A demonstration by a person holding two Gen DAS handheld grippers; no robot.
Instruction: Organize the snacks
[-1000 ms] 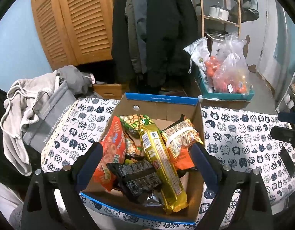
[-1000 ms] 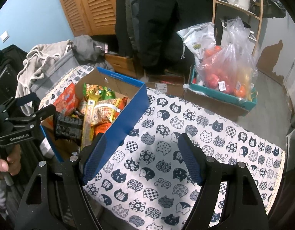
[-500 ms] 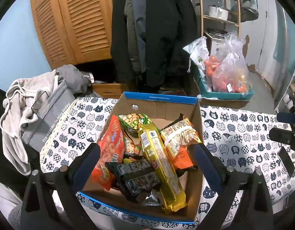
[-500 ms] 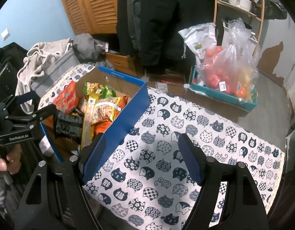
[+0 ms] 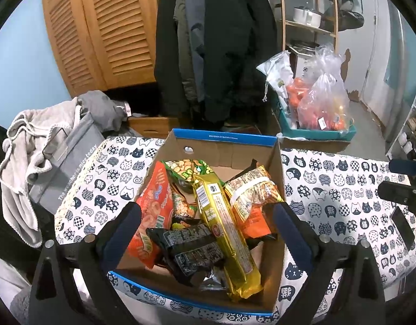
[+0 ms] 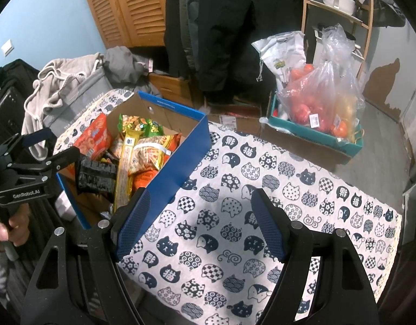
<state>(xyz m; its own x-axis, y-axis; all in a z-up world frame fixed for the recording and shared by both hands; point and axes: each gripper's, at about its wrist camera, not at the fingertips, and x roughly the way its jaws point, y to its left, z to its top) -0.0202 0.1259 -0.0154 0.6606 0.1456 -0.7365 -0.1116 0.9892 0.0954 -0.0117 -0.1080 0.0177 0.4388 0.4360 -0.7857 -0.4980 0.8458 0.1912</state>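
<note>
Ahead and left of the tool, louvered wooden doors back a grey hoodie draped over a grey fabric bin. Straight ahead hang dark coats. Ahead to the right, plastic bags of oranges sit in a teal tray below a wooden shelf rack.

One box, roughly seven snack packets (some overlap).
</note>
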